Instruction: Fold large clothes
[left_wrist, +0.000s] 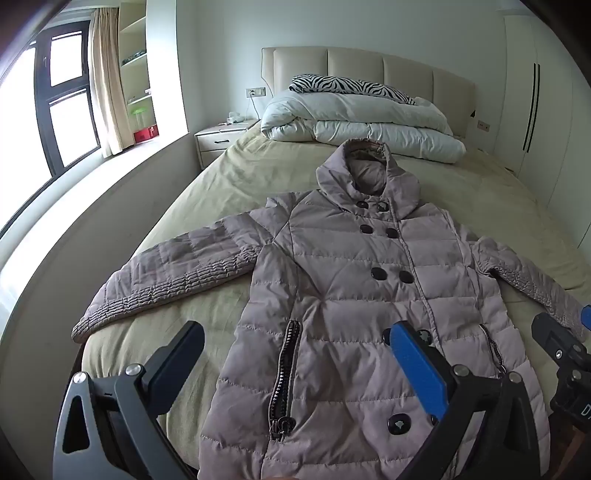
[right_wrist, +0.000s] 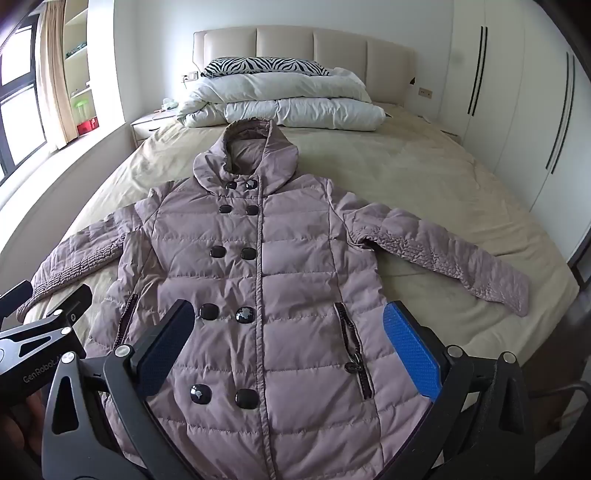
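Observation:
A mauve quilted hooded jacket (left_wrist: 343, 295) lies flat and face up on the bed, buttoned, hood toward the headboard, both sleeves spread out sideways; it also shows in the right wrist view (right_wrist: 266, 280). My left gripper (left_wrist: 295, 332) is open and empty, held above the jacket's lower left part. My right gripper (right_wrist: 288, 314) is open and empty above the jacket's lower front. The left gripper's body shows at the left edge of the right wrist view (right_wrist: 40, 325), and the right gripper's at the right edge of the left wrist view (left_wrist: 565, 354).
The bed has a beige sheet (right_wrist: 424, 177). A folded white duvet (right_wrist: 280, 103) and a zebra pillow (right_wrist: 258, 66) lie at the headboard. A nightstand (left_wrist: 218, 138) and window stand on the left, white wardrobes (right_wrist: 517, 92) on the right.

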